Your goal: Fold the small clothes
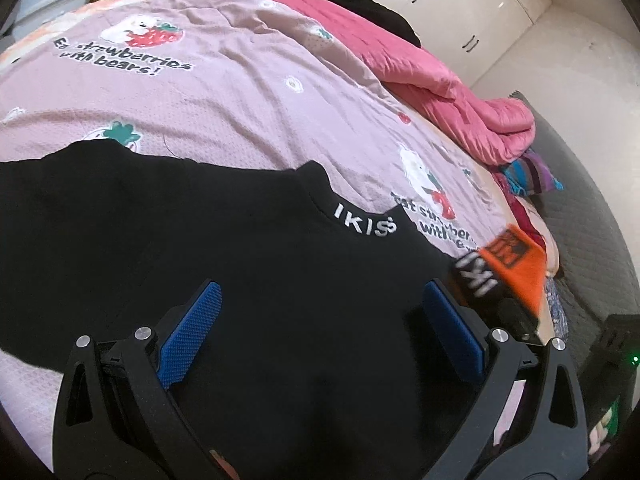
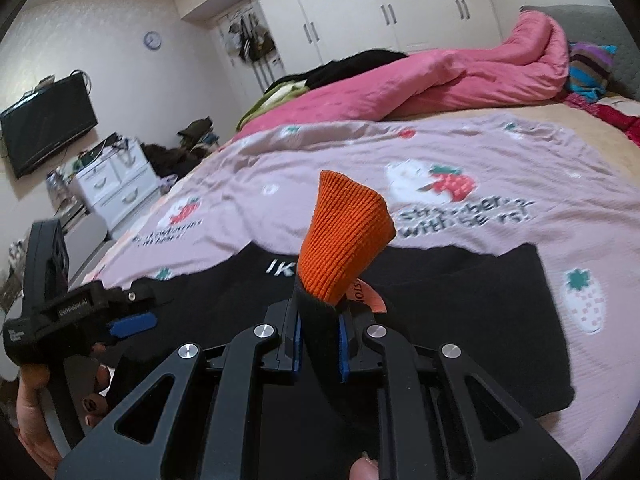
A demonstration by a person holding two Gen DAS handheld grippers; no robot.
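A black garment point(image 1: 240, 260) with white "IKIS" lettering at the collar lies spread on the pink strawberry-print bedsheet point(image 1: 220, 100). My left gripper point(image 1: 324, 320) hovers just over its middle, blue pads wide apart, open, with nothing between them. My right gripper point(image 2: 320, 340) is shut on the garment's black sleeve, and the orange knit cuff point(image 2: 344, 236) sticks up past the fingertips. That cuff point(image 1: 516, 268) shows blurred at the right of the left wrist view. The left gripper point(image 2: 132, 326) appears at the left of the right wrist view, held by a hand point(image 2: 32, 412).
A bunched pink quilt point(image 2: 440, 76) lies along the far side of the bed, with a striped cloth point(image 2: 588, 68) at its right end. Dark clothes point(image 2: 352, 62) are piled behind it. White drawers point(image 2: 116, 184), a wall TV point(image 2: 48, 124) and wardrobes point(image 2: 360, 12) stand beyond the bed.
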